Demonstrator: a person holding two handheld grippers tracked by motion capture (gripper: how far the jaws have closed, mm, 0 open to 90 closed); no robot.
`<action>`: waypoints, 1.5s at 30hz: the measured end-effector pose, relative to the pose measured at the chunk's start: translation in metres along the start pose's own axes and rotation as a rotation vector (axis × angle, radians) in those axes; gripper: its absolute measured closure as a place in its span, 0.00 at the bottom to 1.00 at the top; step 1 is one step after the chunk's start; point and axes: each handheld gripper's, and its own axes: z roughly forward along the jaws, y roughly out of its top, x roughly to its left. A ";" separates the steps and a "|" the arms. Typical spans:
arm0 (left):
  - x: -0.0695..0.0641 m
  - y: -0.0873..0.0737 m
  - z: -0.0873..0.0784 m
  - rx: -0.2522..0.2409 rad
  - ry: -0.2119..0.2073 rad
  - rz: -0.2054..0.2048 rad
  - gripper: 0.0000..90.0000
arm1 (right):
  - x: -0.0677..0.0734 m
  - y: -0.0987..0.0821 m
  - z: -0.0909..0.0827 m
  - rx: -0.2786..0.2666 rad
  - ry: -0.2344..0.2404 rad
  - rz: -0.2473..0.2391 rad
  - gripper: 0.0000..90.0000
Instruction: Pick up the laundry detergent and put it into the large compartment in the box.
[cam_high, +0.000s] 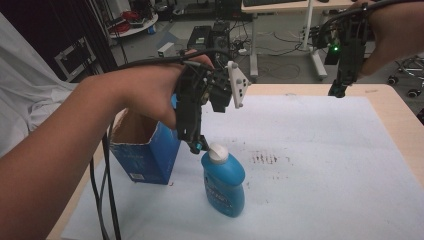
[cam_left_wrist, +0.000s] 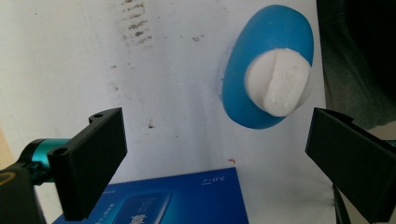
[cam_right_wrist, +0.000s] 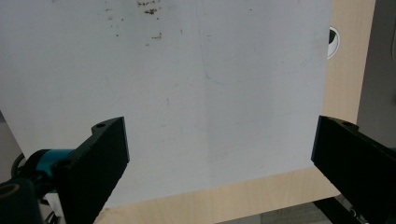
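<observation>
Pale wood shows along the edges of the worktop (cam_high: 395, 107), most of which lies under a white sheet (cam_high: 310, 165) marked with a patch of brownish specks (cam_high: 264, 158) near its middle. Beyond the far edge the room has a grey floor strewn with cables, a dark box of equipment (cam_high: 212, 37), the legs of another desk (cam_high: 312, 40) and the wheels of a chair (cam_high: 407, 80) at the right. White cloth (cam_high: 25, 95) hangs at the left border.

On the sheet stands a blue bottle (cam_high: 223, 182) with a white cap (cam_high: 218, 153), upright and near the person's side of the worktop. Just to its left, close but apart, is an open blue box (cam_high: 145, 150) with a brown cardboard inside, its top flaps raised. In the left gripper view the box's printed face (cam_left_wrist: 159, 200) lies at the bottom between the jaws, and the bottle (cam_left_wrist: 261, 100) sits up and to the right, seen from above.

The left claw (cam_high: 199, 145) hangs point-down just above and beside the cap, nothing between it and the bottle; its jaws stand wide apart, released, holding nothing. The right claw (cam_high: 338, 91) is held up over the far right corner of the worktop, well apart from the bottle and box, and its own view shows the jaws spread wide over bare sheet (cam_right_wrist: 210, 102) and a strip of wood (cam_right_wrist: 261, 196).
</observation>
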 end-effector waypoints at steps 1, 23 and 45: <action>-0.004 -0.001 0.004 -0.001 -0.003 0.008 0.06 | 0.001 0.001 0.000 0.002 0.001 0.011 0.03; -0.020 0.009 0.047 0.019 -0.052 0.103 0.06 | 0.002 0.012 0.012 0.005 0.012 -0.003 0.03; -0.026 0.025 0.073 0.087 -0.051 0.171 0.06 | 0.001 0.010 0.014 0.012 0.011 -0.004 0.03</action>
